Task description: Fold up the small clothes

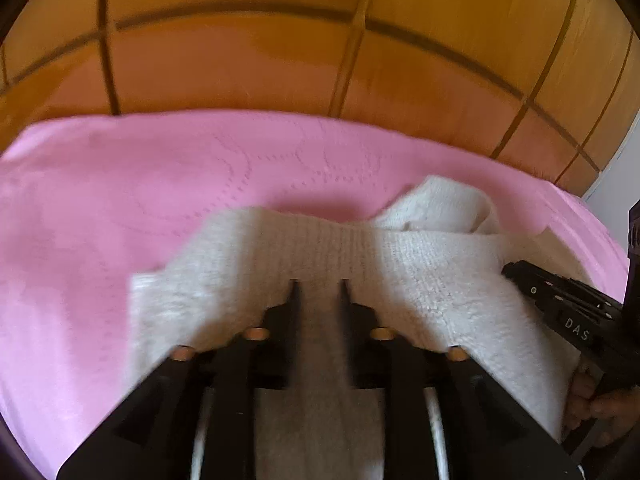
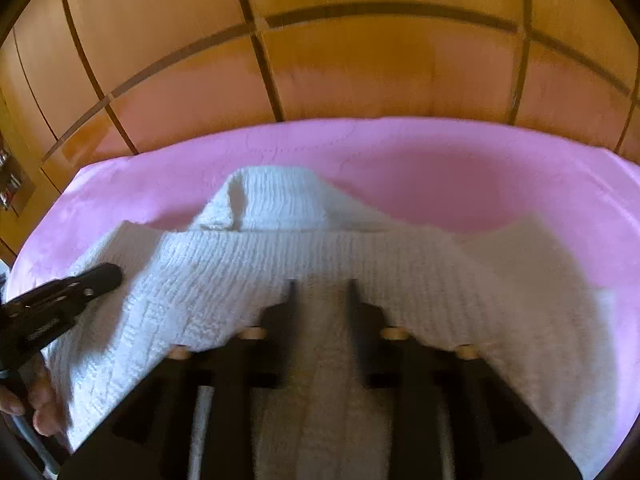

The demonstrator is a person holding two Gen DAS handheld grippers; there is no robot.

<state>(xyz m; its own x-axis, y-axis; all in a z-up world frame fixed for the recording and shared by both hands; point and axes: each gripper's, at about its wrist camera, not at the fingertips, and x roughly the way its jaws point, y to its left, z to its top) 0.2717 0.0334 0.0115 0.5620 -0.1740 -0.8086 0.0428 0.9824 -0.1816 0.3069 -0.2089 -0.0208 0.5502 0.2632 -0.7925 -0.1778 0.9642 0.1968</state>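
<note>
A small white knitted garment (image 1: 420, 264) lies on a pink bedsheet (image 1: 120, 200). My left gripper (image 1: 319, 282) is shut on the garment's ribbed edge, and cloth fills the gap between its fingers. My right gripper (image 2: 322, 282) is shut on the same garment (image 2: 240, 272) further along that edge. Each gripper shows in the other's view: the right gripper (image 1: 508, 270) at the right edge, the left gripper (image 2: 114, 276) at the left edge. A folded part of the garment (image 2: 272, 196) sticks out beyond the held edge.
The pink sheet (image 2: 480, 176) covers a bed. Behind it stands a wooden panelled wall (image 1: 280, 40), which also shows in the right wrist view (image 2: 360, 48). A person's hand (image 2: 40, 404) holds the left gripper's handle.
</note>
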